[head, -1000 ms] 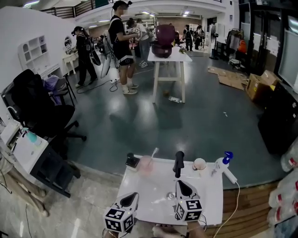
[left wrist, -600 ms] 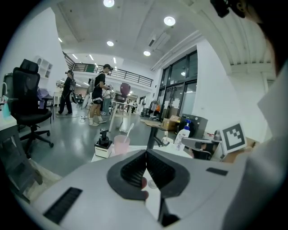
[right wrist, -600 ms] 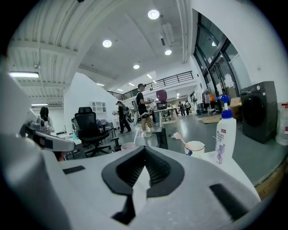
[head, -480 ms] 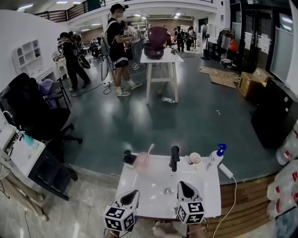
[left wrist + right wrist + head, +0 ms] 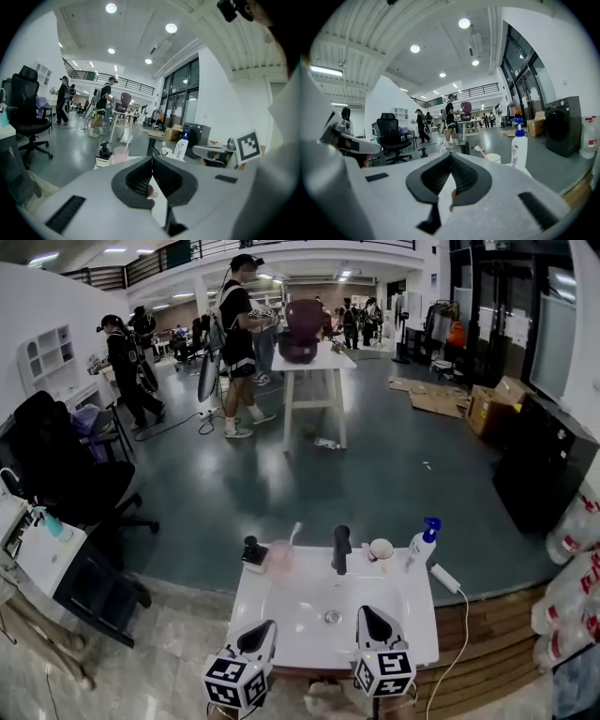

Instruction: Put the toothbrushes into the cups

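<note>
A: What's different from a second ago?

B: Both claws have pulled back toward the person. The right claw (image 5: 368, 620) was out over the basin near the drain. Now it sits at the near edge of the counter (image 5: 417, 638), and the left claw (image 5: 262, 634) is level with it. Both are clenched, pads together, with nothing gripped.

A: And the toothbrushes?

B: One toothbrush (image 5: 294, 532) stands in the pink cup (image 5: 279, 559), left of the faucet (image 5: 341, 547). The right gripper view shows a pink-headed brush (image 5: 479, 150) leaning out of the white cup (image 5: 381, 549), which sits between the faucet and the spray bottle (image 5: 422, 542). No brush lies loose on the counter, so I judge the job done, or nearly — and the retreat fits that.

A: Anything you can't settle?

B: From the head view, the white cup's brush is too small to see. The small dark object (image 5: 251, 552) beside the pink cup — I can't name it. The hands are cut off at the bottom edge, and the counter's near rim is behind the claws' marker cubes.
</note>
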`<state>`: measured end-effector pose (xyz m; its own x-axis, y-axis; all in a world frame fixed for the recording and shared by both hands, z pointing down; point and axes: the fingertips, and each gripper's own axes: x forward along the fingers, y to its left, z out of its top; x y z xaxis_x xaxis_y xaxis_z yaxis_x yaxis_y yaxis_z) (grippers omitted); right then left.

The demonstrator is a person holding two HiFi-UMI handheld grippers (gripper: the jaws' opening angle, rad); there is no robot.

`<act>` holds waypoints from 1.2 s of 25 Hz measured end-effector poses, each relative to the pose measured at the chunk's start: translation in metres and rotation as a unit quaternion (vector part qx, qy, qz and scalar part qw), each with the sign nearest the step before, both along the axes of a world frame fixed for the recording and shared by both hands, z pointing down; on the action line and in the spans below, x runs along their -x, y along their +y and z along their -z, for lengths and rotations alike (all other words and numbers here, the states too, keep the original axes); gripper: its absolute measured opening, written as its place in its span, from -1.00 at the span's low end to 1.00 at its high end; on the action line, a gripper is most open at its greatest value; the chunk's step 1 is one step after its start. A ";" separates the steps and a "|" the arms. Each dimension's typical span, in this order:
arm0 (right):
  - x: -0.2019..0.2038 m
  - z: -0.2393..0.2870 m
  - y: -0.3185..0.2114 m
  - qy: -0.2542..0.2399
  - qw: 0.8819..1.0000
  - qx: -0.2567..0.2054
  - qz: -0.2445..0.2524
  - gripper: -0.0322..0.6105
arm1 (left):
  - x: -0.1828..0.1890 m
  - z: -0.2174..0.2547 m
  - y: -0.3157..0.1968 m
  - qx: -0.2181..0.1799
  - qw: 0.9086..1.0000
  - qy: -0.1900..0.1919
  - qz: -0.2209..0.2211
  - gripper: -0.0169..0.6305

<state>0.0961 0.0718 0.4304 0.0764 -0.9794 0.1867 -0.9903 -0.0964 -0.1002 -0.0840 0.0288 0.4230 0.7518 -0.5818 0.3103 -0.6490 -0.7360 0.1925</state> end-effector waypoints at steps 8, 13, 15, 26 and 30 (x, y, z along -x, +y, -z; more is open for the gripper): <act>0.001 0.025 0.026 0.012 1.000 -0.027 -0.003 -0.89 | -0.003 0.026 0.027 -0.032 0.999 0.004 -0.024 -0.93; 0.003 0.032 0.043 0.002 1.000 -0.029 -0.010 -0.89 | -0.005 0.037 0.043 -0.048 0.998 0.006 -0.038 -0.93; 0.002 0.036 0.050 0.006 0.999 -0.032 -0.013 -0.89 | -0.004 0.039 0.046 -0.052 0.998 0.007 -0.037 -0.93; 0.007 0.052 0.076 0.027 0.998 -0.048 -0.021 -0.89 | -0.002 0.056 0.066 -0.073 0.996 0.019 -0.041 -0.93; 0.008 0.058 0.082 0.020 0.998 -0.057 -0.020 -0.89 | -0.003 0.058 0.071 -0.076 0.996 0.023 -0.043 -0.93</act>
<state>0.0881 0.1543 0.3727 0.1205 -0.9902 0.0712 -0.9893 -0.1257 -0.0740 -0.0813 0.1001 0.3646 0.8128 -0.5517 0.1871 -0.5747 -0.8119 0.1026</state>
